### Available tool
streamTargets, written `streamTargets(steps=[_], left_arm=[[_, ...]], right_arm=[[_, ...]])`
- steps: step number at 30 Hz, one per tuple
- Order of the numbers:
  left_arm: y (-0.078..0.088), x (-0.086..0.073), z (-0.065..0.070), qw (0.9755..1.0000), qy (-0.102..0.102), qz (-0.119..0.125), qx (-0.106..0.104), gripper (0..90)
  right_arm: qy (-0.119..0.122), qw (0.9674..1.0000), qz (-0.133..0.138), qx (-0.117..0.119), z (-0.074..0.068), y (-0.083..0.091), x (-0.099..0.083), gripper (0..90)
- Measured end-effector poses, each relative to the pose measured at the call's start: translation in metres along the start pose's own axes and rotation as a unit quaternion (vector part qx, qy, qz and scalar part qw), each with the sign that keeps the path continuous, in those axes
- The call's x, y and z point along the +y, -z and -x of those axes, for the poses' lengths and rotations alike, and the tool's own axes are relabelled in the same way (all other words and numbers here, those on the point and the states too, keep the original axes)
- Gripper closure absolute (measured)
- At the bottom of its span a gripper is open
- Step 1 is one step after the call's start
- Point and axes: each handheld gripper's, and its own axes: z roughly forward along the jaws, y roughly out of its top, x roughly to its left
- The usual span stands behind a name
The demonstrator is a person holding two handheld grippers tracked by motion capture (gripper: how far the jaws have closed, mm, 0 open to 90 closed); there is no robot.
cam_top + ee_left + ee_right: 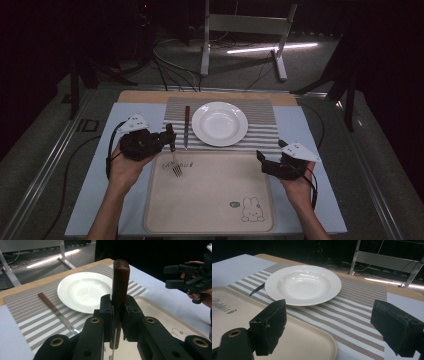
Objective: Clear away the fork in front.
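Fork [175, 161]: dark brown wooden handle, rounded end, slim steel neck and tines; held upright-ish, tines down over the tray [210, 220] top-left corner, about 8 o'clock from the plate [220, 124]; left gripper [117, 315] jaws pinching the handle mid-length; right gripper [329, 325] jaws spread wide, nothing between, at 4 o'clock from the plate; plate round, white, glossy, deep well; knife [186, 125] with matching wood handle lies flat at plate's 9 o'clock on striped woven mat [260, 137]; tray beige, matte, rounded corners, rabbit print; table [95, 175] covered pale blue.
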Motion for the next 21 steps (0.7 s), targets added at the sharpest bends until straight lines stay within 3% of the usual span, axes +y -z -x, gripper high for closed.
streamTargets(steps=[11, 21], left_arm=[[0.021, -0.016, -0.004, 0.9996, -0.004, -0.026, 0.001, 80.6], [0.023, -0.029, -0.011, 0.9983, 0.018, -0.053, -0.014, 80.8]], right_arm=[[0.000, 1.0000, 0.002, -0.002, 0.000, 0.001, 0.000, 13.7], [0.001, 1.0000, 0.000, -0.003, 0.000, -0.001, 0.000, 13.7]])
